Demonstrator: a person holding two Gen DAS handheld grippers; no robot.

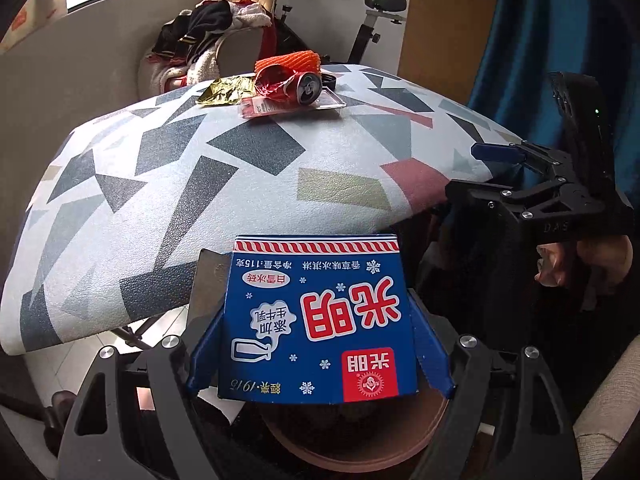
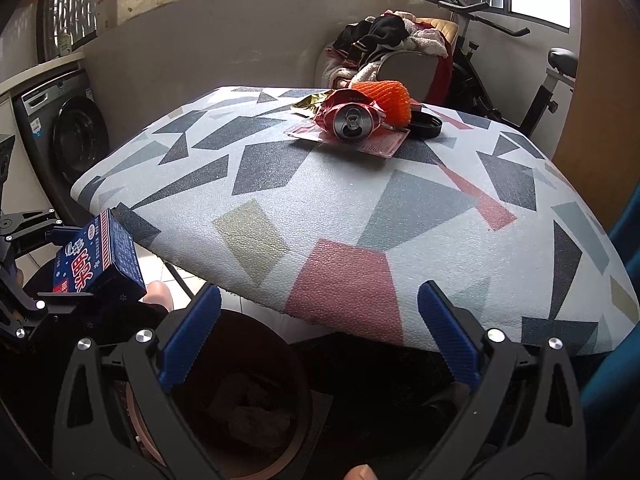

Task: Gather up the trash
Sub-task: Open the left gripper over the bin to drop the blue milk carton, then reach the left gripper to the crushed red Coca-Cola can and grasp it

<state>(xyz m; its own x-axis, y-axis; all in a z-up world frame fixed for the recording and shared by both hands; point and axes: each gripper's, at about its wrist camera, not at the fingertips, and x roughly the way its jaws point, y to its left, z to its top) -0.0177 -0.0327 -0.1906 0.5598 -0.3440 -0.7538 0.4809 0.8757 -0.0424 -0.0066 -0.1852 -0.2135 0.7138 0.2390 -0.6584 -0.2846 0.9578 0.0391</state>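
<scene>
My left gripper is shut on a blue ice-cream carton and holds it in front of the table's near edge, above a brown bin. The carton also shows in the right wrist view, at the left. My right gripper is open and empty above the bin, which holds some dark trash. At the table's far side lie a crushed red can, an orange foam net, a gold wrapper, a red plastic package and a black lid.
The table has a patterned cloth. Behind it stand a chair heaped with clothes and an exercise bike. A washing machine is at the left. A blue curtain hangs at the right.
</scene>
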